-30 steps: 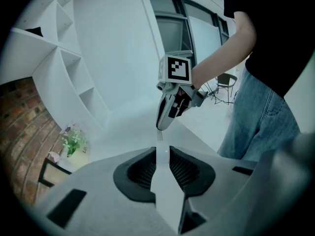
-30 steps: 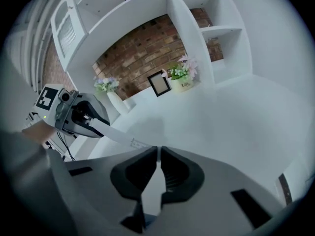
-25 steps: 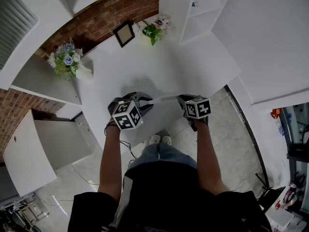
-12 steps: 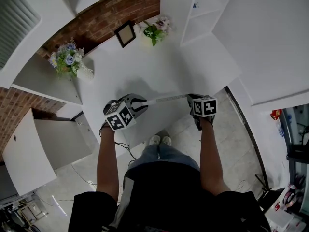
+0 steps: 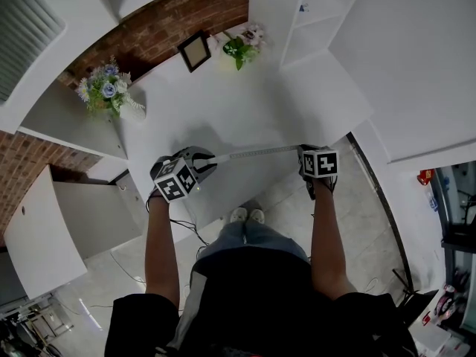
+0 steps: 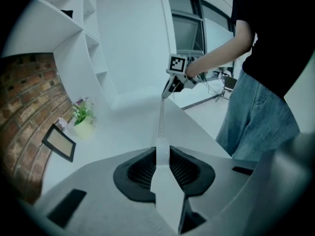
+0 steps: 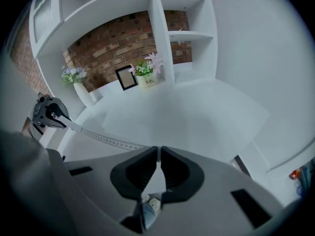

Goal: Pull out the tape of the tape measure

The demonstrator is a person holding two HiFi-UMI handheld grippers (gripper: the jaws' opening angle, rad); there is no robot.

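White tabletop [image 5: 245, 110] below: your left gripper [image 5: 201, 157] and right gripper [image 5: 303, 153] each pinch the tape [image 5: 256, 152], drawn out between them mid-frame.

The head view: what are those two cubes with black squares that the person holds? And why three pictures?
The cubes belong to two hand-held grippers, tools with two jaws that pinch like tongs. A person holds one in each hand. The head view comes from a camera on the person's head, looking down. The other two come from cameras riding on each gripper. The left gripper and the right gripper are each shut on a measuring tape, stretched between them above a white table. At the table's back stand a vase of flowers, a picture frame and a potted plant.
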